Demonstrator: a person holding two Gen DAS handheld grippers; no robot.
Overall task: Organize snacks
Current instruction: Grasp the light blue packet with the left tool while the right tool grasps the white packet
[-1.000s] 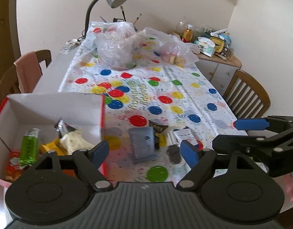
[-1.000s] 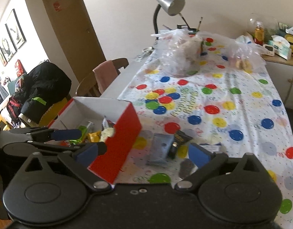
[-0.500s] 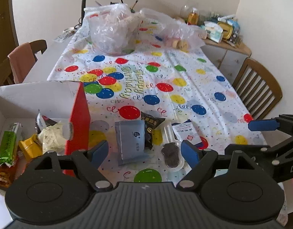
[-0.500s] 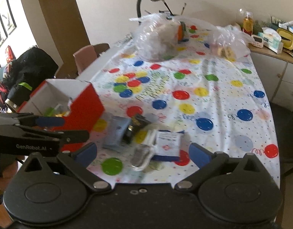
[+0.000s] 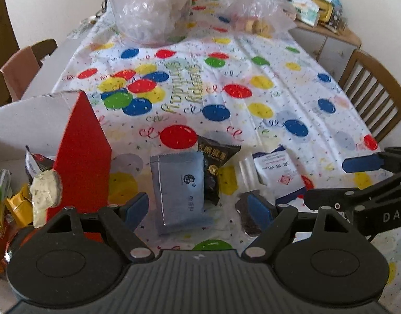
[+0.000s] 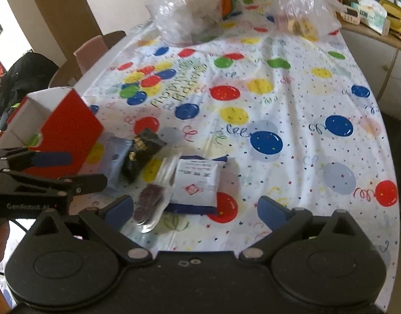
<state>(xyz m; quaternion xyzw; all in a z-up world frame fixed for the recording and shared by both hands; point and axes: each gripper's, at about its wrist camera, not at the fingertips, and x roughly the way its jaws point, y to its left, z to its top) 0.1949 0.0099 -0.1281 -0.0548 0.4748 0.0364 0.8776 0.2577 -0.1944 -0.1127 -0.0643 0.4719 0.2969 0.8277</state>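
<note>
Several snack packets lie near the table's front edge: a grey-blue packet, a black packet, a clear packet with dark contents and a white-and-blue packet. My left gripper is open and empty, just above the grey-blue packet. My right gripper is open and empty, over the clear packet and the white-and-blue packet. A red box with white inside at the left holds several snacks.
The table has a balloon-print cloth. Two clear plastic bags sit at its far end. Wooden chairs stand at the right and far left. A cluttered cabinet is at the back right.
Both grippers have moved forward and down toward the packets near the front edge. The packets look larger and the lamp has left view. Both stay open.
</note>
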